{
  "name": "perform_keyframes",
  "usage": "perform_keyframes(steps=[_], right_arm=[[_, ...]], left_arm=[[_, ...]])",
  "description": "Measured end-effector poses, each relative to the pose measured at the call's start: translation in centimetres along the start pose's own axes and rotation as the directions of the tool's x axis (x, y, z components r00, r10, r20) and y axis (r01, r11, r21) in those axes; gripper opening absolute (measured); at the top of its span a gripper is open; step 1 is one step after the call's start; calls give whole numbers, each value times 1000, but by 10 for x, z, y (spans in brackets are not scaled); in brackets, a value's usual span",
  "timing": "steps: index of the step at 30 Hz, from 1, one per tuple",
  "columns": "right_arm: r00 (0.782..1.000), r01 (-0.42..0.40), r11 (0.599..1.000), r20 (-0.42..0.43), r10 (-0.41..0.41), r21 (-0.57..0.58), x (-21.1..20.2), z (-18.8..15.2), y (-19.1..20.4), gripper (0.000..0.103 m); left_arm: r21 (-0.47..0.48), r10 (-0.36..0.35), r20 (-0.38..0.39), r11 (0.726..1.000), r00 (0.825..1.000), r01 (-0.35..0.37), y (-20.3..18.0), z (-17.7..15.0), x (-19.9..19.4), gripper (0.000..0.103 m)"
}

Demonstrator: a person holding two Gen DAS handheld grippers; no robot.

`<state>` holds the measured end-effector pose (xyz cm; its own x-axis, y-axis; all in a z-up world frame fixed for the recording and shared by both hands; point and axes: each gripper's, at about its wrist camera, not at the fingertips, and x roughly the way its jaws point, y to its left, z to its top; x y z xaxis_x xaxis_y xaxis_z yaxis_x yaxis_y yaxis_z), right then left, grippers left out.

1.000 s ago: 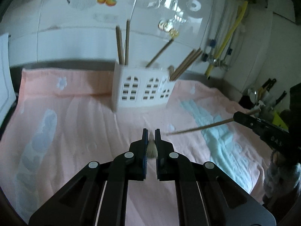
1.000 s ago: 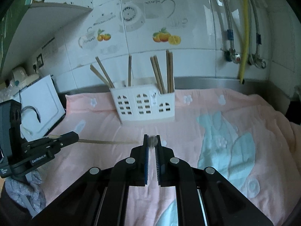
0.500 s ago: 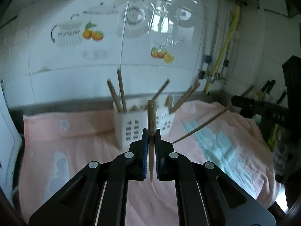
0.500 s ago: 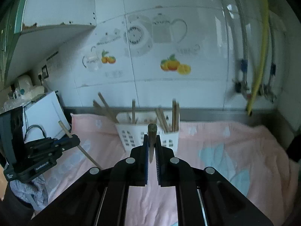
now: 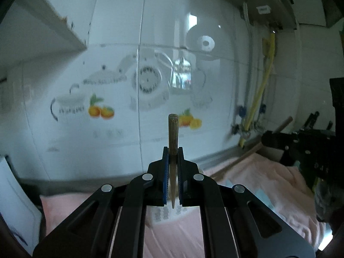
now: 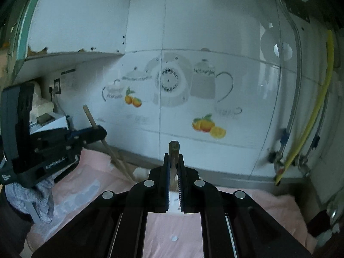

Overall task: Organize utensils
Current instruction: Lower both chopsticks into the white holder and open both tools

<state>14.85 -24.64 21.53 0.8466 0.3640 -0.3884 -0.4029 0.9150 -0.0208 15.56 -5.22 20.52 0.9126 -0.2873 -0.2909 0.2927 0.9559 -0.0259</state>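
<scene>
Chopsticks are in both tools now, 1 in each, and the step in hand seems to be carrying them to the white holder [image 5: 165, 214], which shows only partly below the left tool [image 5: 172, 150] and is mostly hidden behind its fingers. To do this well, I think each stick should stay upright with the thin end down, and come down slowly over an open compartment, so the tip does not catch on the rim or on sticks already inside. The left tool is closed on its chopstick [image 5: 173, 133], which stands vertical between the jaws. The right tool [image 6: 173, 157] is likewise closed on the other chopstick [image 6: 174, 149]. Both are held above the pink cloth [image 6: 90, 185] on the worktop, near its back edge by the tiled wall [image 6: 193, 43].
</scene>
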Motion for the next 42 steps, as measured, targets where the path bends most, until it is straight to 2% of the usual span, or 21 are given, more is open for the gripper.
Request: perform_keyframes(steps=[2, 6, 15, 22, 29, 31, 33, 36, 37, 39, 42], right_arm=[[1000, 11, 1000, -8, -11, 1, 8, 8, -6, 6], [998, 35, 999, -59, -35, -1, 30, 12, -17, 7], [983, 48, 999, -175, -47, 3, 71, 1, -33, 7], [968, 50, 999, -248, -45, 15, 101, -12, -38, 7], [957, 42, 997, -288, -24, 57, 122, -27, -45, 7], [958, 44, 997, -285, -24, 65, 124, -28, -47, 7], [959, 42, 997, -282, -20, 72, 122, -27, -47, 7], [964, 45, 997, -266, -25, 69, 117, -24, -47, 8], [965, 44, 997, -260, -24, 71, 114, -23, -46, 9], [969, 45, 996, -247, -26, 72, 108, -21, -46, 13], [975, 52, 996, -221, -35, 69, 95, -20, -45, 22]], left_arm=[[27, 40, 15, 999, 999, -40, 0, 9, 7, 6], [32, 71, 7, 997, 997, -71, 5, 14, 27, 6], [-19, 99, -88, 995, 991, -101, 28, -16, 70, 6], [-36, 89, -129, 995, 988, -95, 37, -32, 81, 6], [-36, 94, -117, 994, 989, -99, 40, -34, 75, 8], [-36, 93, -112, 995, 989, -97, 39, -33, 72, 12], [-32, 98, -101, 994, 990, -102, 38, -32, 68, 24], [-37, 98, -87, 994, 991, -101, 37, -32, 61, 28], [-42, 93, -84, 994, 992, -96, 36, -31, 59, 29], [-44, 94, -73, 994, 993, -97, 35, -31, 52, 44], [-30, 94, -48, 995, 994, -96, 28, -31, 36, 49]])
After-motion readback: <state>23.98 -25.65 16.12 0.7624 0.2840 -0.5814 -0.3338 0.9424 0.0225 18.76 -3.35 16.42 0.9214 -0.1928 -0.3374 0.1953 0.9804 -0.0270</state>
